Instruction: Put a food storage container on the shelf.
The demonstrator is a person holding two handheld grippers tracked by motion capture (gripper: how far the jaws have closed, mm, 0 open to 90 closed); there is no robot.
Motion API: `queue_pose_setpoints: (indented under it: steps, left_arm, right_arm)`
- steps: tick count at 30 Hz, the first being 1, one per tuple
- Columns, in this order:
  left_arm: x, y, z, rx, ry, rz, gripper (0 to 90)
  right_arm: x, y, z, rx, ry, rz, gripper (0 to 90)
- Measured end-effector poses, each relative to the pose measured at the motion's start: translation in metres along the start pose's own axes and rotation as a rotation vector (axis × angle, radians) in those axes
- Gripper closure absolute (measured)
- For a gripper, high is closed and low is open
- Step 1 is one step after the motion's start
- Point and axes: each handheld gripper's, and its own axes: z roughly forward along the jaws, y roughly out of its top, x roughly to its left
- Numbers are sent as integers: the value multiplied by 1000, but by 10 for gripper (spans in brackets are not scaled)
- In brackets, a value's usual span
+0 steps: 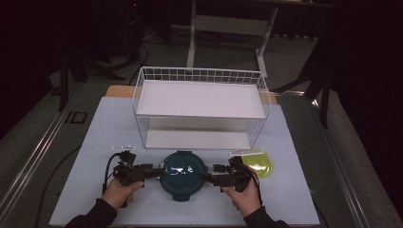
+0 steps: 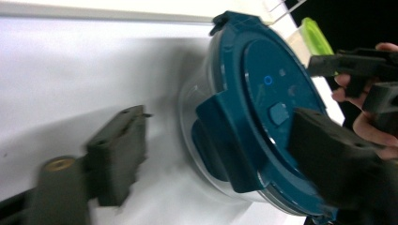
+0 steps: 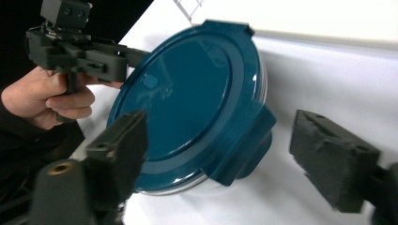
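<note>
Dim room, dark surround, glare on the teal lid (image 3: 187,93), blurred near jaws.

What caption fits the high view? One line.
Left gripper and right gripper flank a round teal-lidded clear container before a white wire shelf rack.

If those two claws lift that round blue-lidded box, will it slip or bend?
The round container looks like rigid plastic, so it probably won't bend. Its glossy lid may be slippery, though the side latch tabs offer something to catch. The clear base looks empty, so it is likely light.
</note>
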Motion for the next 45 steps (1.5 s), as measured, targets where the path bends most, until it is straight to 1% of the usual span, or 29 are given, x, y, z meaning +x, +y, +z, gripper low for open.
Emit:
queue_pose_setpoints:
  steps: [1,2,3,5,6,8,9,11,13,14,16,19,21,23,24,25,26,27,31,33,37,38,40,41,43,44,45]
  left_arm:
    - [0,0,0,0,0,0,273]
    - [0,1,0,20,-1,-9,273]
    - [0,1,0,30,-3,-19,344]
    - [2,2,0,36,-22,-37,396]
    - [2,3,0,42,-32,-49,420]
    - [2,3,1,55,-46,-58,443]
    - [3,3,1,64,-62,-70,461]
    - [3,4,1,71,-70,-70,482]
    - [3,4,1,79,-77,-90,501]
    - [3,5,1,87,-83,-95,516]
    - [2,5,2,99,-81,-97,515]
    - [1,6,2,111,-78,-104,515]
    - [1,7,2,119,-79,-111,514]
    - [1,8,3,123,-78,-107,514]
    - [1,8,3,129,-80,-105,514]
    - [1,8,3,129,-80,-105,514]
    - [1,9,3,135,-76,-106,514]
    - [1,10,3,139,-75,-106,514]
    - [0,11,3,150,-74,-105,513]
    - [0,11,3,151,-69,-103,515]
    - [1,13,4,166,-72,-112,517]
    - [1,13,4,162,-77,-122,519]
    - [1,12,4,159,-73,-128,520]
    - [0,12,4,151,-69,-128,521]
    - [0,12,3,152,-66,-125,530]
    - [-7,10,2,135,-29,-122,530]
    - [-7,10,1,132,-25,-122,556]
  right_arm:
    - [0,0,0,0,0,0,209]
    - [-1,0,1,3,1,15,220]
    - [-4,-1,0,8,11,53,280]
    - [-6,-1,-1,9,14,89,321]
    - [-7,-1,-1,17,18,105,325]
    - [-8,-2,1,32,26,137,361]
    - [-8,-2,2,38,28,153,367]
    - [-10,-3,4,53,29,180,404]
    - [-11,-3,6,61,21,204,437]
    - [-12,-3,7,68,18,211,440]
    - [-14,-3,8,79,6,233,476]
    - [-16,-3,11,93,14,267,482]
    - [-15,-3,14,113,16,283,466]
    - [-15,-2,15,117,13,292,461]
    - [-16,-3,15,119,22,305,462]
    - [-16,-3,15,119,22,305,462]
    - [-18,-4,16,119,35,329,464]
    - [-21,-5,17,119,56,364,470]
    - [-22,-5,17,123,66,400,480]
    - [-24,-6,17,125,83,433,493]
    - [-23,-5,17,132,76,438,494]
    - [-23,-4,17,134,74,436,495]
    - [-23,-5,17,131,76,437,496]
    - [-23,-5,17,130,77,437,497]
    - [-23,-5,17,130,78,439,497]
    - [-23,-5,17,131,78,440,497]
    - [-21,-5,17,133,74,437,499]
